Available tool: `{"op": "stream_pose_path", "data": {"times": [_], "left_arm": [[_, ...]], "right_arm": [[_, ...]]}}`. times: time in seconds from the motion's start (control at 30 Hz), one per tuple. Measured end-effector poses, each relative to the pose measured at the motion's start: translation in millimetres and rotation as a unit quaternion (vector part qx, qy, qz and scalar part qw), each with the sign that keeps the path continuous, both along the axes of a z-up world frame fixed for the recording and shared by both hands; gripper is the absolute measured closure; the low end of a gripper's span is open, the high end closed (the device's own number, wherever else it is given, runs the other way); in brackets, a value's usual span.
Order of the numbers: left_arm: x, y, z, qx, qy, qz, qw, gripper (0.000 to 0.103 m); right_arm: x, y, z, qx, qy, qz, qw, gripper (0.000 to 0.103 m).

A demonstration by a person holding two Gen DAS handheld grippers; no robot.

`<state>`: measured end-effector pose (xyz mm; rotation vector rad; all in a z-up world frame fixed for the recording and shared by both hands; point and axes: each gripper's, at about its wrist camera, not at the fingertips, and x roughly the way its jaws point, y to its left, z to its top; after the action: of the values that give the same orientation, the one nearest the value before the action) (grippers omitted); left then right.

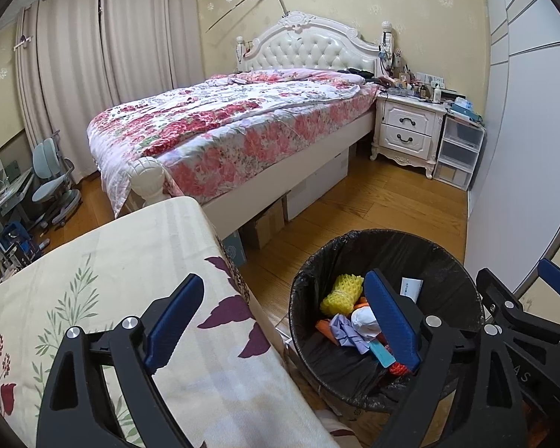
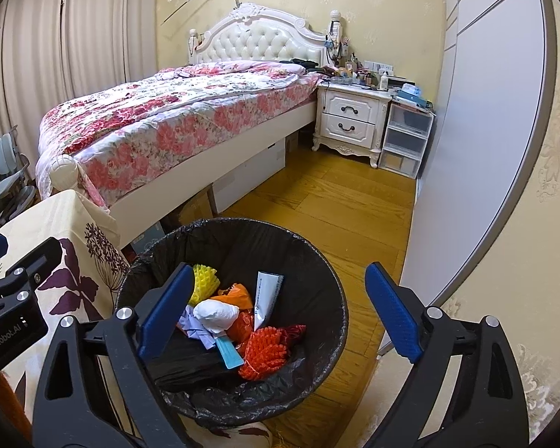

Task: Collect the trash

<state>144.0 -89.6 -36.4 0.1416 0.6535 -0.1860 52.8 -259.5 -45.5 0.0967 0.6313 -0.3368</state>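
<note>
- Hovering over the rim of a black-lined trash bin (image 2: 317,261), the right gripper (image 2: 276,310) has its blue fingers spread wide, with nothing pinched between them.
- Spread just as wide, the left gripper (image 1: 283,321) is released and empty; one finger sits over the floral tablecloth (image 1: 104,283), the other over the bin (image 1: 448,261).
- Trash lies inside the bin: a yellow foam fruit net (image 2: 205,282), a white crumpled wad (image 2: 220,311), an orange-red foam net (image 2: 265,351), an orange wrapper (image 2: 239,295), a white printed packet (image 2: 267,295), a pale lilac scrap (image 2: 194,326) and a light blue strip (image 2: 229,354).
- The bin stands on the wooden floor (image 2: 336,201), just beside the cloth-covered table, near the foot of a bed (image 2: 168,119) with a floral quilt.
- A white nightstand (image 2: 351,119) stands beside the headboard.
</note>
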Motion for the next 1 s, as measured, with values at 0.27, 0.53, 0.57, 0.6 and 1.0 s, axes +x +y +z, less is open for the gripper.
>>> {"op": "stream_pose_path", "data": {"times": [0.27, 0.53, 0.57, 0.6, 1.0], "left_arm": [[-27, 19, 11, -0.006, -0.009, 0.011, 0.9999, 0.014], [-59, 35, 17, 0.002, -0.020, 0.019, 0.9996, 0.013], [-63, 37, 18, 0.000, -0.019, 0.021, 0.9996, 0.013], [-66, 40, 19, -0.002, -0.020, 0.021, 0.9996, 0.013], [-110, 66, 22, -0.006, -0.027, 0.044, 0.9986, 0.013]], "right_arm": [[-25, 6, 12, 0.009, -0.009, 0.004, 1.000, 0.010], [-50, 16, 19, 0.013, -0.014, 0.021, 1.000, 0.010], [-54, 18, 20, 0.015, -0.015, 0.024, 0.999, 0.010], [-57, 20, 21, 0.016, -0.016, 0.026, 0.999, 0.010], [-97, 52, 35, 0.003, -0.029, 0.063, 0.998, 0.010]]}}
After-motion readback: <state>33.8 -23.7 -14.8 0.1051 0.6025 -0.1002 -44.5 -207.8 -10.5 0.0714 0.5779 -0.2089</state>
